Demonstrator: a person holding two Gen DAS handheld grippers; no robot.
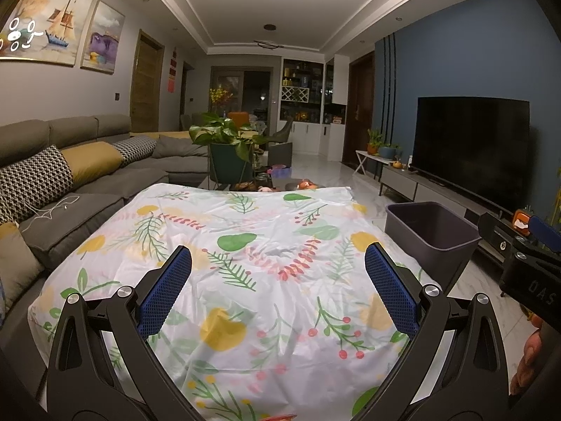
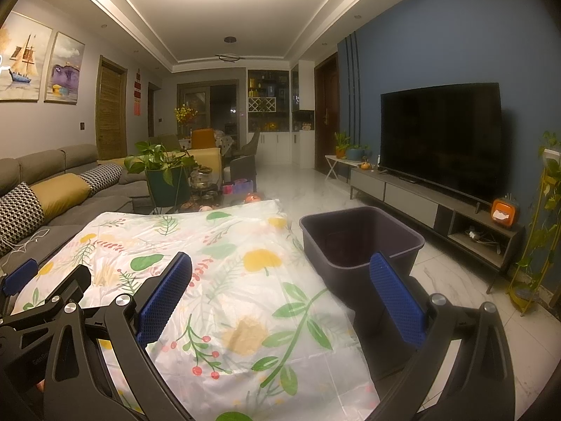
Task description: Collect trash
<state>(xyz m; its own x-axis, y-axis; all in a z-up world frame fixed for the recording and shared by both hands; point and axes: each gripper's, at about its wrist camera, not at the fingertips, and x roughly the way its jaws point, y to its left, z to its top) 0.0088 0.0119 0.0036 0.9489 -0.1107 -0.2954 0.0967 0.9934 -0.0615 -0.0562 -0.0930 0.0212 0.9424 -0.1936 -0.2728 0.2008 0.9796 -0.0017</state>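
From the left wrist view, the left hand-held gripper (image 1: 278, 280) shows two black arms tipped with two blue, dimpled rubber pads (image 1: 164, 291), spread wide apart with nothing between them, above a counter draped in one thin, wrinkled white plastic cloth printed with green leaves, yellow blooms and red berries (image 1: 266, 245). One dark grey rectangular plastic bin (image 1: 431, 242) stands on the pale marble-look floor (image 1: 473, 287) just beside the counter's right edge; its inside is hidden from here. At the frame's right edge part of the right hand-held gripper (image 1: 529, 259) appears. One grey fabric sofa (image 1: 87, 189) carries cushions on the left, and one black flat television (image 1: 471, 147) stands on a low grey cabinet (image 1: 413, 182). From the right wrist view, the right hand-held gripper (image 2: 280, 287) likewise holds its two blue pads apart and empty, one over the cloth, the other in front of the bin, whose dim interior cannot be made out.
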